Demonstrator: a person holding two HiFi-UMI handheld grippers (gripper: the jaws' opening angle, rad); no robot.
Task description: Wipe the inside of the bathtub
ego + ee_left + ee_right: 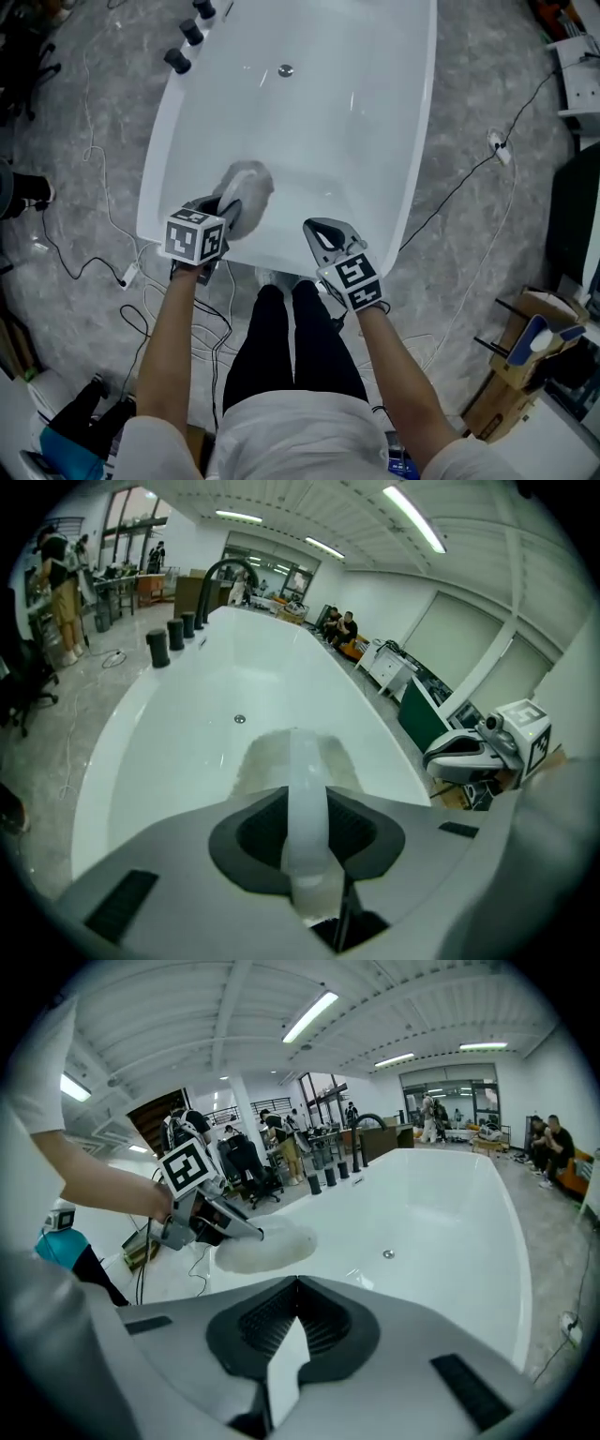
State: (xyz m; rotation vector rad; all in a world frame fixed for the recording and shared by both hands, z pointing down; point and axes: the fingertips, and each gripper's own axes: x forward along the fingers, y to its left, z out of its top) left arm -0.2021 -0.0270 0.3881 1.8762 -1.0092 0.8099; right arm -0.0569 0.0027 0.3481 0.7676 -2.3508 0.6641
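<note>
On far-left rim of white bathtub [375,112], black tap knobs [178,61] standing in row. Left tongs [232,212] reaching over near-left corner, jaws clamping on pale grey cloth [249,182]; cloth sitting inside tub on near-left slope. Drain [286,70] showing farther up tub floor, well apart from cloth. Right tongs [323,232] hovering over near rim, jaws pressing together, gripping nothing.
</note>
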